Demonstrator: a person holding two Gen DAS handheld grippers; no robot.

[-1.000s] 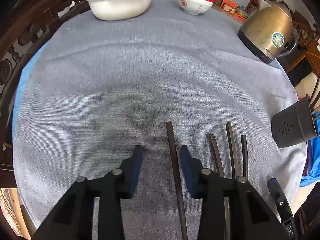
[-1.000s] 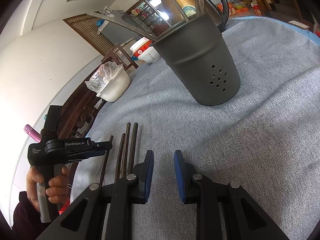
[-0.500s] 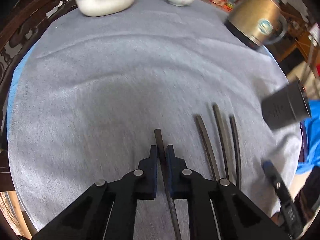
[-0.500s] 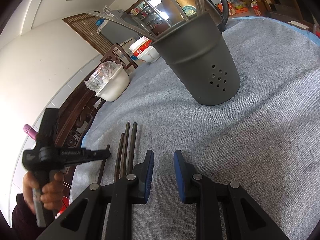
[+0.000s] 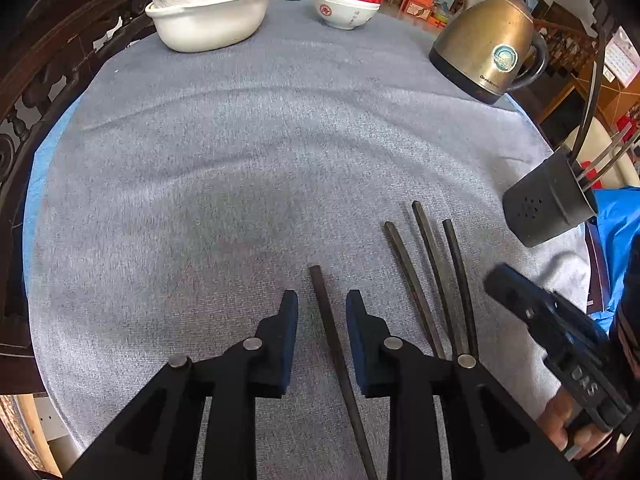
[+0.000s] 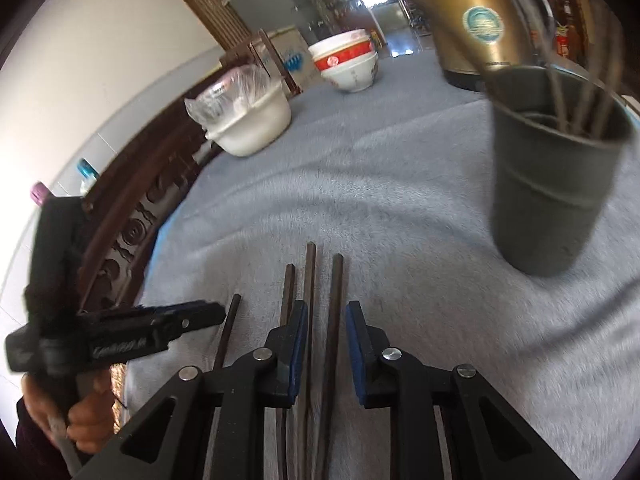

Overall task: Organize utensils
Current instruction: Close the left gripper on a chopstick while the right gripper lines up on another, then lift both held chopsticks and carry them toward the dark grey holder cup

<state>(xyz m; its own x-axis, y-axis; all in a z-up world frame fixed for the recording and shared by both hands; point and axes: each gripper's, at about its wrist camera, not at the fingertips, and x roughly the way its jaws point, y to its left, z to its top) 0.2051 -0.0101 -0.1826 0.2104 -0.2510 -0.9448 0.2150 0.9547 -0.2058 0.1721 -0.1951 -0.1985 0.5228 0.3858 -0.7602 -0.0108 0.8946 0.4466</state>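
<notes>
While both jaws stand parted, items run near to far. Between the pads of my left gripper (image 5: pixel 322 308): one dark chopstick (image 5: pixel 326 316), flat on the grey cloth (image 5: pixel 200 200), ungrasped. Between the pads of my right gripper (image 6: pixel 326 322): the rightmost chopstick (image 6: pixel 335 300) of three more chopsticks (image 6: pixel 308 280) lying just right of the first. Ahead-right of both: dark utensil holder (image 6: pixel 552 200), upright, already holding metal utensils. Far ahead: kettle (image 5: pixel 484 44), stacked bowls (image 5: pixel 348 2), white basin (image 5: pixel 208 20). Handling note, my judgement: close squarely on the stick's mid-length, keep it level, lift before swinging toward the holder.
</notes>
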